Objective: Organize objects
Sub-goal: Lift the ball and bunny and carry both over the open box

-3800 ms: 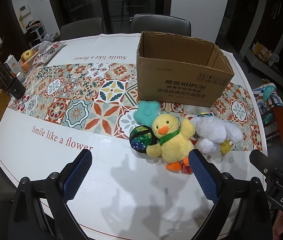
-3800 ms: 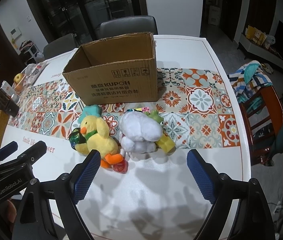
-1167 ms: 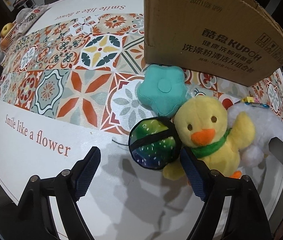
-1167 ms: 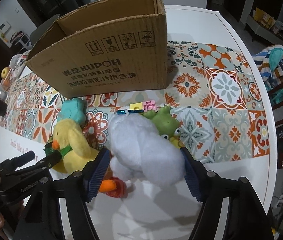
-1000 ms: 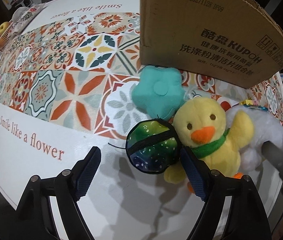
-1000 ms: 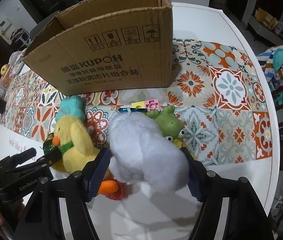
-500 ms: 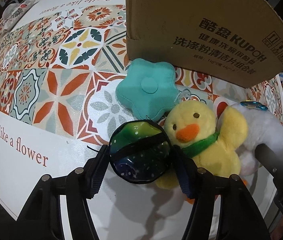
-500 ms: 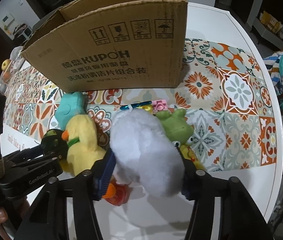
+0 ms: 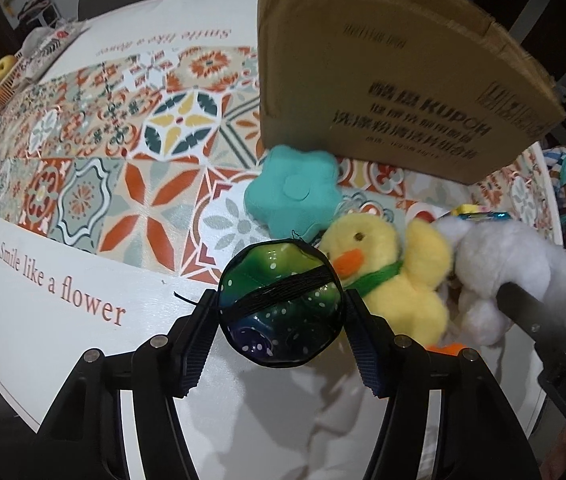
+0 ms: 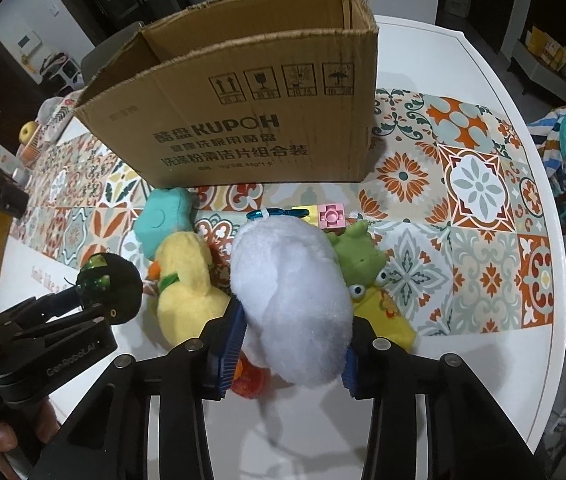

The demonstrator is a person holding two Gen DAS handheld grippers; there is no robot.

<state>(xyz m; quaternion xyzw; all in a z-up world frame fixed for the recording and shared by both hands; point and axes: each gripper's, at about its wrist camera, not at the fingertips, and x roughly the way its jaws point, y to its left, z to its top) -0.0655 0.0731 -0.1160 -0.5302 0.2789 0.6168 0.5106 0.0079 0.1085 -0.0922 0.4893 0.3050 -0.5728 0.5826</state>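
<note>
My left gripper is shut on a shiny green-and-blue ball with a black band, lifted just off the table. My right gripper is shut on a white plush toy. A yellow duck plush sits between them; it also shows in the right wrist view. A teal flower cushion lies behind the ball. A green frog toy and a pink brick lie by the white plush. An open cardboard box stands behind the toys.
The round table has a patterned tile runner. A fruit basket with an apple sits at the far left edge. A small red object lies under the white plush. Chairs stand behind the table and at the right.
Both grippers have closed in on the toys: the left shut on the ball and raised it slightly, the right shut on the white plush.
</note>
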